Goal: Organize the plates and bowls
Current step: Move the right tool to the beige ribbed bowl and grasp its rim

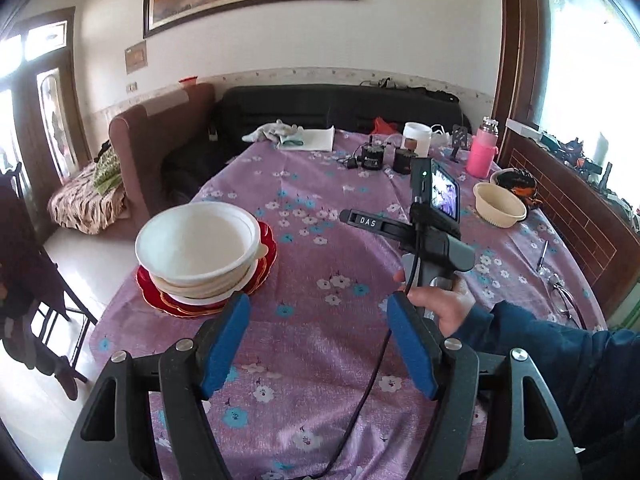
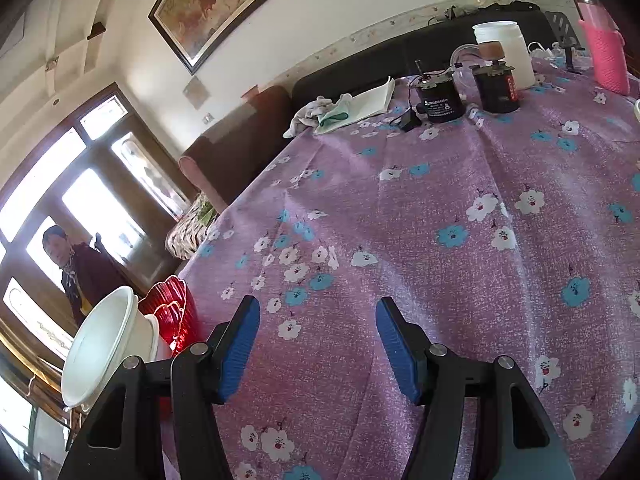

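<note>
Your left tool [image 1: 316,344] hangs over bare purple flowered cloth [image 1: 320,380] at the near edge of the bench, its blue pads [image 1: 222,344] spread wide with nothing between them and touching nothing. Your right tool [image 2: 318,346] is likewise spread over the cloth and empty; from the left camera you see its handle, small screen and cable in your right hand [image 1: 440,304], just beyond the left tool's right pad. Just past the left tool's left pad, near the bench's left edge, sits the stack you are sorting: a white bowl [image 1: 198,240] nested on top of other pale bowls, on a white plate, on a red plate [image 1: 168,300] with a scalloped gilt rim. In the right camera the same stack sits at the lower left, partly hidden behind the tool's left arm. Nothing lies between either tool and the stack. Farther off on the right, well apart from the stack, a cream bowl [image 1: 498,204] stands upright, with a dark patterned bowl [image 1: 516,182] just behind it. A pen and a pair of glasses [image 1: 564,300] lie near the right edge. At the far end stand two black cylinders [image 2: 440,98], a white jar [image 2: 506,50], a pink bottle [image 1: 482,152], a notebook and a crumpled cloth. Beyond the bench are a dark sofa [image 1: 340,108] and a brown armchair, and a person [image 2: 80,268] stands by the door on the left.
</note>
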